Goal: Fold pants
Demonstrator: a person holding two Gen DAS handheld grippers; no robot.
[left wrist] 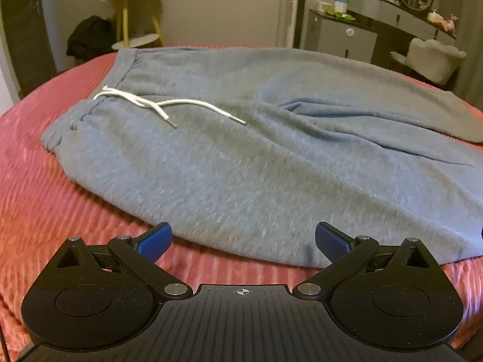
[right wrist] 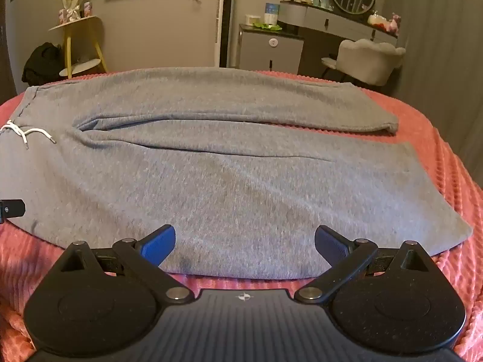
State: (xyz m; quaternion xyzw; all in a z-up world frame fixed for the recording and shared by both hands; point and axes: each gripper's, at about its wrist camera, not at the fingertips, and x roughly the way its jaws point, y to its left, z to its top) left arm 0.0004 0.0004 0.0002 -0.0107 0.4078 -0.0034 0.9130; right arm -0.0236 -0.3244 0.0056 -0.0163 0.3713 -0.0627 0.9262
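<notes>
Left wrist: pants (left wrist: 256,157) flat on bedspread (left wrist: 45,196)

dim warm indoor light, soft shadows, strong fisheye bending at edges, dark corners, left view slightly motion-blurred

A bed (left wrist: 45,181) is covered by a ribbed, coral-pink bedspread (right wrist: 446,163). A pair of grey sweatpants (left wrist: 241,166) is laid flat across it, waistband to the left and legs stretched to the right. The two legs are seen slightly parted, the far one ending short of the near one. A white drawstring (left wrist: 169,105) is draped loosely over the fabric near the waistband. The bedspread appears smooth, though the left wrist view is somewhat blurred.
</notes>
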